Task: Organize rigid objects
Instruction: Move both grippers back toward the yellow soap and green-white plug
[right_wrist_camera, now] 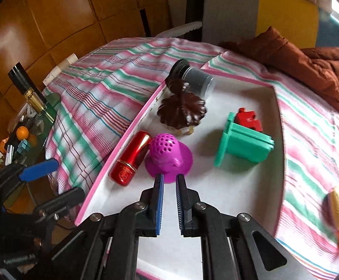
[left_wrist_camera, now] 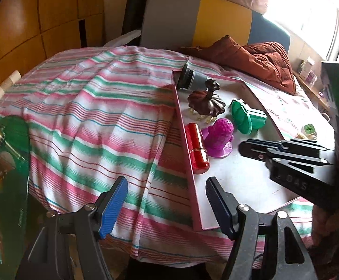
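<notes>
Wood-panelled wall (right_wrist_camera: 53, 18) on the left, glossy and orange-brown, and below it a green glass side table (left_wrist_camera: 15, 140) crowded with small clutter. Moving right, a rumpled striped cloth (left_wrist_camera: 88, 116) in pink, green and white covers the main surface, with a grey and yellow chair back (left_wrist_camera: 192, 21) behind it and a rust-brown quilted jacket (left_wrist_camera: 267, 63) heaped at the far right by a bright window.

The left gripper (left_wrist_camera: 167, 207) hangs over the cloth at the tray's near corner, its ribbed blue pads spread wide with nothing between them.

On the cloth sits a shallow white tray (right_wrist_camera: 227, 186) with a pink rim, holding 6 things. Hard against its left wall lies a shiny red metallic cylinder (right_wrist_camera: 132, 158). Touching that is the purple perforated piece (right_wrist_camera: 167, 156), a matte plastic dome full of holes on a flared round base. Behind stand a dark brown scalloped brush (right_wrist_camera: 181, 112) and a grey cylinder (right_wrist_camera: 192, 79) with a black cap, tipped on its side. Further right, a green plastic flanged block (right_wrist_camera: 244, 144) on its side, and a small red block (right_wrist_camera: 248, 117) just behind it.

The right gripper (right_wrist_camera: 169, 179) points down into the tray, jaws drawn close, only a narrow gap showing. Its tips sit right at the purple piece's near base edge; whether they pinch that rim I cannot tell.
</notes>
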Tool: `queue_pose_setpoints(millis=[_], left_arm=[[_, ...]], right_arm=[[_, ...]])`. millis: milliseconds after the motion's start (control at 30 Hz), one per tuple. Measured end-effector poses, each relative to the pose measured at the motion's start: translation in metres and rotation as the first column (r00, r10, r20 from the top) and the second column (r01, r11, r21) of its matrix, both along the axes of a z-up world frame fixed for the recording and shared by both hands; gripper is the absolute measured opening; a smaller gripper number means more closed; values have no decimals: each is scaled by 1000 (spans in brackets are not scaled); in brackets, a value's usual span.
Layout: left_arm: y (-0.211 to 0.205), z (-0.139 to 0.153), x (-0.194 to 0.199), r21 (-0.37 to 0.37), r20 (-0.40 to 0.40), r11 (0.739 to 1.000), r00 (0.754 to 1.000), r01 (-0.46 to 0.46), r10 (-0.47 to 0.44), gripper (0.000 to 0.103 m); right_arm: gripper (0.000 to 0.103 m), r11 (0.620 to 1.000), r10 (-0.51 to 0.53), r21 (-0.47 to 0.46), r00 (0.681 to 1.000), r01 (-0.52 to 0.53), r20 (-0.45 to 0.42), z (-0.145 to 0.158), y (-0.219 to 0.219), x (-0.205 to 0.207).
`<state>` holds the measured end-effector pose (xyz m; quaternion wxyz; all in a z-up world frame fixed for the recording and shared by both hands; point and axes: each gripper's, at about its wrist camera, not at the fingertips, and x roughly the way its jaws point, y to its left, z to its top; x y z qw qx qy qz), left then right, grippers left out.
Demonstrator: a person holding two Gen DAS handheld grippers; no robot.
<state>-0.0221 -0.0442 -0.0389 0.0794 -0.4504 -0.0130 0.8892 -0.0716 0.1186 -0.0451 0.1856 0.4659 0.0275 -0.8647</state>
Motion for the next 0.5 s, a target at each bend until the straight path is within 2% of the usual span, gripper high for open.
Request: queue_pose_setpoints(millis=[100,167,300,367,500], left_arm=[[4,3,2,-6,-8,1000,1000,8,-8,71],[6,5,3,-11,-13,1000,1000,11,-11,71],[11,9,4,-20,-23,1000,1000,17,-18,71],[14,10,4,-30,-25,999,999,23,-24,71],[22,12,7,-44,-28,998,999,44,-45,71]], right_arm=[[15,1000,-6,21,1000,6,-27,6,8,7],[24,999,-15,31,999,16,-49,11,14,12],[36,998,-36,46,996,40,-82,18,27,19],[47,997,-54,49,994,59,-98,22,37,23],[57,994,-95,46,989,101,-113,28,60,27]])
